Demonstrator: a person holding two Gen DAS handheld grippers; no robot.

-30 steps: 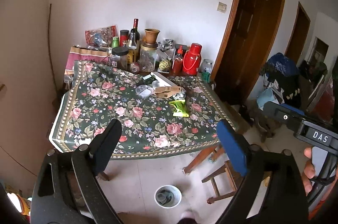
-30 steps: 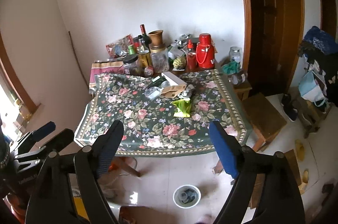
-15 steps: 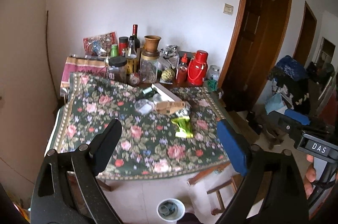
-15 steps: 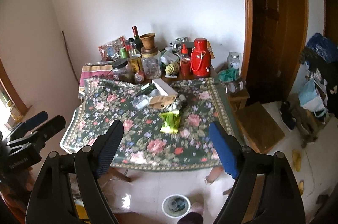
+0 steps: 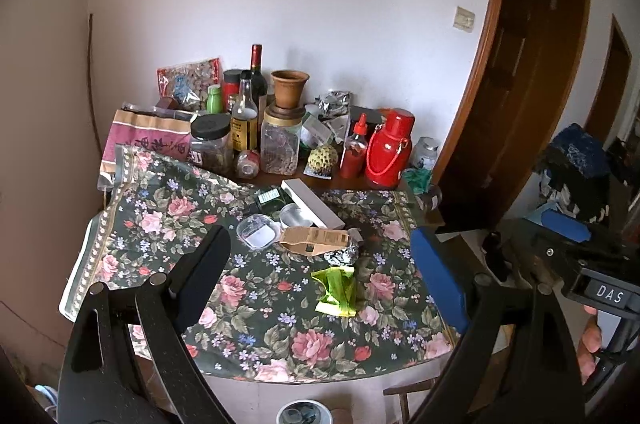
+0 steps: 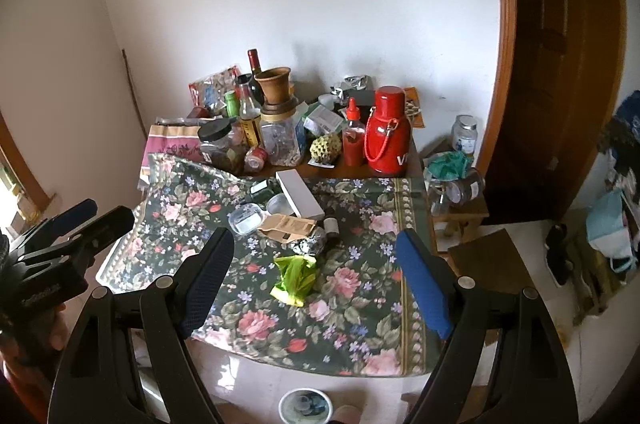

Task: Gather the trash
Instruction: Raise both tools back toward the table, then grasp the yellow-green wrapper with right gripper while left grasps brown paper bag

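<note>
— Both grippers?
— Left gripper [image 5: 320,264] and right gripper [image 6: 316,264] spread wide, holding nothing.
— Trash?
— Green wrapper [image 5: 337,289] at frame centre, on the desk [image 5: 168,224], below a brown packet [image 5: 314,241].

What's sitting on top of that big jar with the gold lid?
A brown clay pot stands upright on the jar's gold lid, on a dark ring. The pot's inside cannot be seen from here. The jar holds brownish bits.

Soft daylight, sharp focus, strong fisheye vignetting.
</note>
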